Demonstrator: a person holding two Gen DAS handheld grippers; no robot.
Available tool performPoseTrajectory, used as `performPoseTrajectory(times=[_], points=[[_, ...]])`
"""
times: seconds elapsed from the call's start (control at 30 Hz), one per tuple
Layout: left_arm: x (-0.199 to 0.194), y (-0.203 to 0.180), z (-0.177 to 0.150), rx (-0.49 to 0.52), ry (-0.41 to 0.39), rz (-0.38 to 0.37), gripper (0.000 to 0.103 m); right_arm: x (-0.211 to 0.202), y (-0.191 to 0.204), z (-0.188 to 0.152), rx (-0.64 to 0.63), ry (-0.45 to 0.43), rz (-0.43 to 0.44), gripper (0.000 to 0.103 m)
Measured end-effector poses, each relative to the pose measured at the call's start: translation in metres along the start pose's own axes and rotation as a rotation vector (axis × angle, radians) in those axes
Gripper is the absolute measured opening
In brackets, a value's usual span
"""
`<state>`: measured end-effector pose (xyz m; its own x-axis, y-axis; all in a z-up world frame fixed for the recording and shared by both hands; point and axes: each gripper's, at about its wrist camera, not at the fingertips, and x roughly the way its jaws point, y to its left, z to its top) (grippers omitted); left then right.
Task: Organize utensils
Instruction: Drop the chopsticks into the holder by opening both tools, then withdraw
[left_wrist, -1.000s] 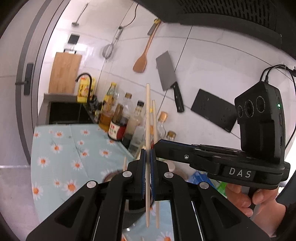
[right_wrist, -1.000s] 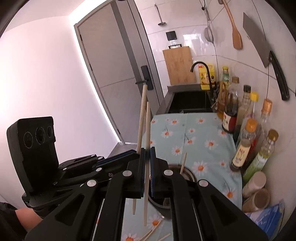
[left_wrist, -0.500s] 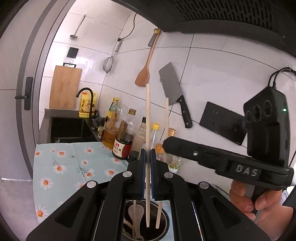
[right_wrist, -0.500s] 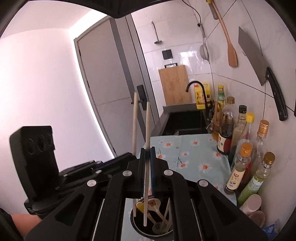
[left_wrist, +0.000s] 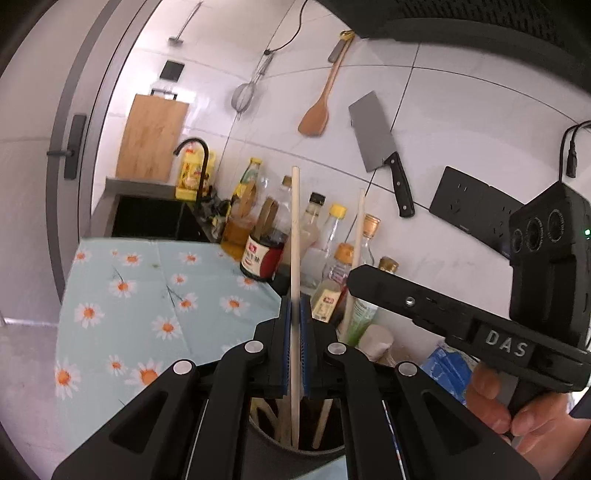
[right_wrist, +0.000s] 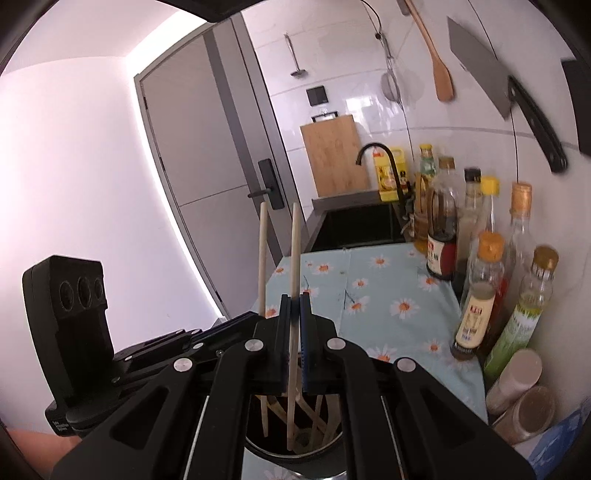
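My left gripper (left_wrist: 294, 314) is shut on a wooden chopstick (left_wrist: 295, 229) held upright, its lower end inside the dark round utensil holder (left_wrist: 295, 454) below the jaws. My right gripper (right_wrist: 294, 310) is shut on a second chopstick (right_wrist: 294, 251), also upright with its tip down in the holder (right_wrist: 295, 452). The right gripper's chopstick shows in the left view (left_wrist: 357, 251), and the left one in the right view (right_wrist: 262, 251). The holder has several wooden utensils in it. The two grippers stand side by side over the holder.
A row of sauce and oil bottles (right_wrist: 476, 280) lines the tiled wall on the right. The daisy-print cloth (left_wrist: 147, 295) covers the counter, with a sink and black tap (right_wrist: 373, 155) beyond. A cleaver (left_wrist: 373, 136) and wooden spatula hang on the wall.
Both grippers have come down with their chopsticks, so the lower ends now sit deeper inside the holder. Both stay shut.
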<state>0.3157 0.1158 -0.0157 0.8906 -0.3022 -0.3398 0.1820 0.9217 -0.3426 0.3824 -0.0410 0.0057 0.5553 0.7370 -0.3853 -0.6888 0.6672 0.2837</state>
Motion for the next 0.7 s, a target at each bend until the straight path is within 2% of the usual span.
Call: performPoseTrajectory(times=[0.17,0.23,0.27,0.37,0.7], points=[[0.001,0.002,-0.013,-0.007,0.038,0.024,0.005,0.006,-0.004,-0.012,0.021,0.035,0.002,0.007],[0.001,0.004,-0.014,-0.027,0.063,0.018,0.005,0.007,-0.005,-0.014,0.031,0.052,0.028,0.016],[-0.001,0.004,-0.014,-0.023,0.055,0.024,0.005,0.005,-0.005,-0.014,0.026,0.046,0.014,0.016],[-0.008,0.004,-0.012,-0.028,0.051,0.031,0.023,0.0,-0.006,-0.013,0.054,0.04,0.022,0.016],[-0.032,-0.004,-0.006,-0.014,0.03,0.051,0.023,-0.026,0.001,-0.011,0.055,0.017,0.024,0.016]])
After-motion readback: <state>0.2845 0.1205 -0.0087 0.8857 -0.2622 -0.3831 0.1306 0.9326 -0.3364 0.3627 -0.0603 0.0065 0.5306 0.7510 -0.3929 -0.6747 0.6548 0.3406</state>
